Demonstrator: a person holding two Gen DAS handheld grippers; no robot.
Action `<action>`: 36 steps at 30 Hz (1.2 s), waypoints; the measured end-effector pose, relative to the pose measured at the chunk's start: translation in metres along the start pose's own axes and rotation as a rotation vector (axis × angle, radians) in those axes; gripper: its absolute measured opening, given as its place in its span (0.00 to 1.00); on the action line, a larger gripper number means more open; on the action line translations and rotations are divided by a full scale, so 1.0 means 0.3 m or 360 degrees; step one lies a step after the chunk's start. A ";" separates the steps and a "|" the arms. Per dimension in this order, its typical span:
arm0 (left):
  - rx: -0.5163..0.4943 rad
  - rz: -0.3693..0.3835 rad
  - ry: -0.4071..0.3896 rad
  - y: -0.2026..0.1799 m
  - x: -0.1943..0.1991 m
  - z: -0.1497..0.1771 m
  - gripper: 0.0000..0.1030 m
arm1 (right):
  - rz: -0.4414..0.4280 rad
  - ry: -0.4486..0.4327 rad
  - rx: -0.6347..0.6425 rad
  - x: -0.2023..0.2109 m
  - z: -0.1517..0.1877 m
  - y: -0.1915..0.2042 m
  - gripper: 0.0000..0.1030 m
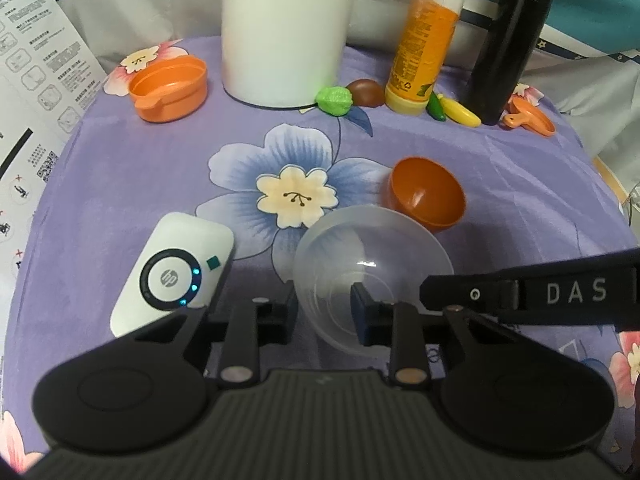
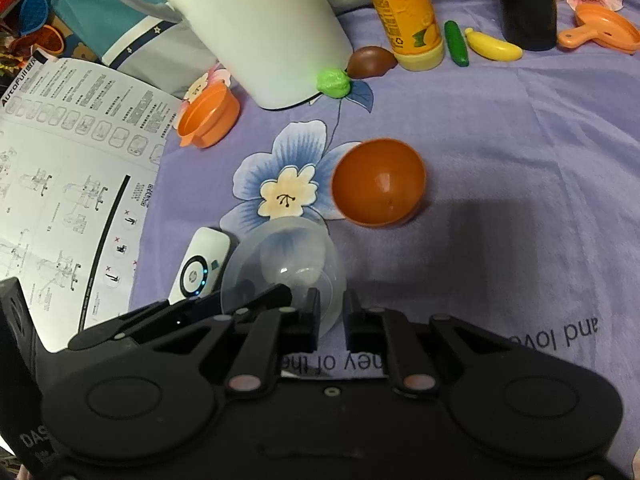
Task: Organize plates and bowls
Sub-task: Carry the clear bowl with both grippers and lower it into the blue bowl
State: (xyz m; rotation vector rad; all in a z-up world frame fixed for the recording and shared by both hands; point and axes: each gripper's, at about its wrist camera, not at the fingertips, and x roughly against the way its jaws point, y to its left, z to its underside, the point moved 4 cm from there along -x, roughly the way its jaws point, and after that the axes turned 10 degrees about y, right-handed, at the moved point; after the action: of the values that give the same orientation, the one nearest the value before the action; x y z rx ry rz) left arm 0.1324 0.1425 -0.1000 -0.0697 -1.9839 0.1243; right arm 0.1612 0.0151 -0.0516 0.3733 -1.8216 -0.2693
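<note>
We are holding the clear bowl (image 1: 374, 276) from two sides over the purple flowered cloth (image 1: 520, 200). Our left gripper (image 1: 324, 304) is pinching the bowl's near wall, one finger outside it and the other finger (image 1: 362, 304) showing through the plastic inside; the jaws are standing narrow, pressed on that wall. Our right gripper (image 2: 332, 316) is doing the same on its own side of the rim, its jaws nearly closed with the thin clear edge caught between them. In the left view the right gripper's black finger is reaching in from the right edge to the bowl's rim.

The bowl is sitting near the front of the cloth, just in front of the big blue flower print (image 1: 294, 196). The orange bowl (image 2: 378, 182) is lying tipped on its side just behind and to the right of the clear one, its mouth facing us. A white remote (image 1: 174, 272) with small blue lights is lying just left of the clear bowl.

Farther back, an orange pot (image 1: 168, 88) is resting by the white jug (image 1: 286, 32). Beside the jug we are seeing a green toy (image 1: 334, 99), a brown toy (image 1: 366, 92), an orange bottle (image 1: 428, 40), a toy banana (image 1: 460, 114), a black flask (image 1: 508, 48) and a small orange pan (image 1: 530, 118). A printed instruction sheet (image 2: 68, 184) is covering the left edge of the cloth.
</note>
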 end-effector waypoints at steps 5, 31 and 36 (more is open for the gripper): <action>-0.0029 0.0003 -0.0031 -0.039 0.059 0.016 0.27 | -0.0011 -0.0027 0.0002 0.059 0.027 -0.007 0.12; -0.0311 0.0144 -0.0046 -0.421 0.274 0.219 0.27 | 0.0048 -0.0185 -0.0156 0.462 0.347 -0.219 0.12; -0.0371 0.0149 -0.0004 -0.482 0.265 0.268 0.27 | 0.0061 -0.0188 -0.0187 0.500 0.413 -0.276 0.12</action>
State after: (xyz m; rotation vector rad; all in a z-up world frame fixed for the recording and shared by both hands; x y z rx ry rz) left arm 0.0279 0.0028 -0.0427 -0.3132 -1.9905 -0.0474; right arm 0.0137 -0.1204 0.0166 0.2445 -1.9163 -0.3767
